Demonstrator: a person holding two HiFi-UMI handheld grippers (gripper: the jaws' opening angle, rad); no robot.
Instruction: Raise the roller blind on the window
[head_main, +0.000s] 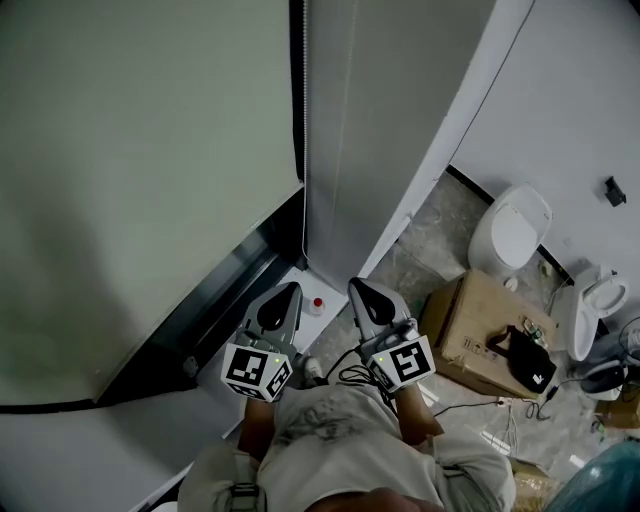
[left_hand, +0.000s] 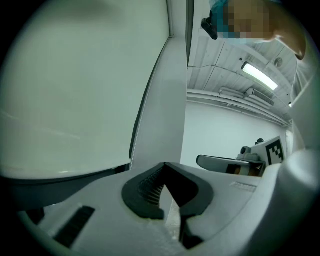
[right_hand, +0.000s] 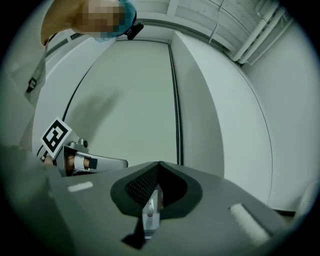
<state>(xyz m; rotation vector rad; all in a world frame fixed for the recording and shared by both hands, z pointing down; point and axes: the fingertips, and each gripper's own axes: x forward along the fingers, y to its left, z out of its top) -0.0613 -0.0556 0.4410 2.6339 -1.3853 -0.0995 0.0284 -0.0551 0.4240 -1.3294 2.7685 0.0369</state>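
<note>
With my left gripper (head_main: 286, 296) and right gripper (head_main: 360, 291) both clenched on nothing, low beneath the lowered blind (head_main: 140, 180) covering the window ahead, I judge its thin dark cord (head_main: 298, 100) light, limp and slippery, best pinched low.

This looks like a bare, half-fitted washroom used for storage: two loose white ceramic toilets (head_main: 512, 232) (head_main: 598, 303) stand on the mottled grey stone floor (head_main: 440, 215) beside a brown cardboard box (head_main: 478, 322), under plain white walls (head_main: 570, 100) and a strip light (left_hand: 258, 76).
</note>
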